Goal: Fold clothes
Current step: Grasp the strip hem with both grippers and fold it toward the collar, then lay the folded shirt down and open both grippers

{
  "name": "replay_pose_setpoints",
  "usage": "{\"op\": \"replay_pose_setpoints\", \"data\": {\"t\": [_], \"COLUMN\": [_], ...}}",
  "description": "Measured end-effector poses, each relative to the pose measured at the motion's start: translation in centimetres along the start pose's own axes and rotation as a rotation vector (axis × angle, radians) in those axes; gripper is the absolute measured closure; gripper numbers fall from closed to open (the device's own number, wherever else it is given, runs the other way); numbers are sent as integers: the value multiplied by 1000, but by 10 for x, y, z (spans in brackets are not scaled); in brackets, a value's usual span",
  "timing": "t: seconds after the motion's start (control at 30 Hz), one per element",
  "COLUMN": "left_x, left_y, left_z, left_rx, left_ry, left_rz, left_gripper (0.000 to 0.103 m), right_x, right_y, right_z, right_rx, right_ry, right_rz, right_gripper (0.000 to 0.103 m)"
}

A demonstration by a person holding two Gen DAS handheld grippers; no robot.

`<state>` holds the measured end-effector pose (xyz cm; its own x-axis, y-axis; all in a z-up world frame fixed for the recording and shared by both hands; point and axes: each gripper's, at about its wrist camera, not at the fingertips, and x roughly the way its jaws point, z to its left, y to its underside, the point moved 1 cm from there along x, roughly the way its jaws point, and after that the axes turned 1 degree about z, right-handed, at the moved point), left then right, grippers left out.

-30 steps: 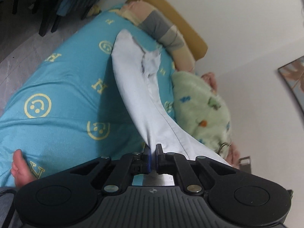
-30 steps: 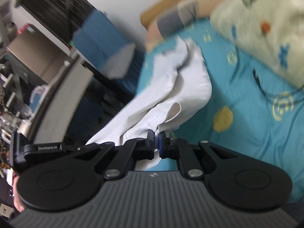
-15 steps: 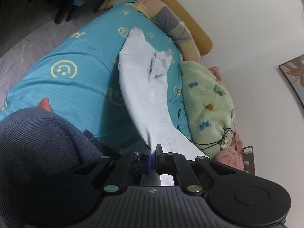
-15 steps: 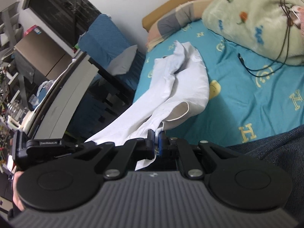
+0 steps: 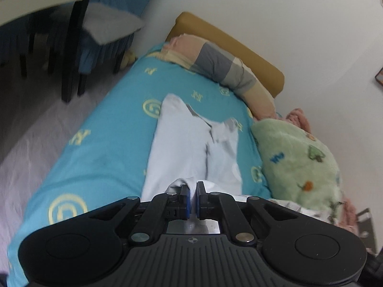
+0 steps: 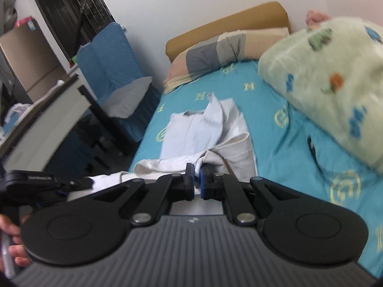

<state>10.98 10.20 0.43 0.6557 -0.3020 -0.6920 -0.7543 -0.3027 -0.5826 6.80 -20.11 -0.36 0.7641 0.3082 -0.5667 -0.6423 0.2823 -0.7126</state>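
A pale, soft shirt (image 5: 189, 148) is lying on the bed (image 5: 115, 148), in the middle of both frames. It is long and thin, and its long way is running from the bottom of the frame up toward the pillow (image 5: 215, 67) at the top. Its far end is lying flat on the sheet, with a collar-like flap sticking up there. Its near end is lifting off the bed in wrinkly folds.

The left gripper (image 5: 193, 199) is squeezing tight on the near edge of the shirt, with white cloth bunching between its blue pads. The right gripper (image 6: 196, 183) is also pinching the shirt, at a crumpled fold.

The sheet is smooth and bright blue with yellow round faces and letters. A fluffy green blanket (image 5: 299, 162) with little pictures is sitting at the right, just beside the shirt. The pillow is puffy, with pink, grey and tan blocks.
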Motion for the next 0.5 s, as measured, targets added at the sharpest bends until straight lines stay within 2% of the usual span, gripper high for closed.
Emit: {"op": "replay_pose_setpoints", "data": {"t": [0.07,0.17,0.3,0.43,0.5], "left_x": [27,72,134,192,212], "left_y": [-9,-18,-28,-26,-21], "left_z": [-3,-3,4,17,24], "left_rx": [64,150,213,248,255], "left_ry": [-27,-66,-98,-134,-138], "left_rz": [-31,-77,-119,-69,-40], "left_gripper": [98,98,98,98,98], "right_x": [30,82,151,206,218], "right_y": [-8,-18,-22,-16,-12], "right_z": [-3,-9,-18,-35,-45], "right_rx": [-28,-58,-141,-208,-187], "right_ry": [13,38,72,111,113], "right_rz": [-18,4,12,30,49], "right_gripper": [95,95,95,94,93]}}
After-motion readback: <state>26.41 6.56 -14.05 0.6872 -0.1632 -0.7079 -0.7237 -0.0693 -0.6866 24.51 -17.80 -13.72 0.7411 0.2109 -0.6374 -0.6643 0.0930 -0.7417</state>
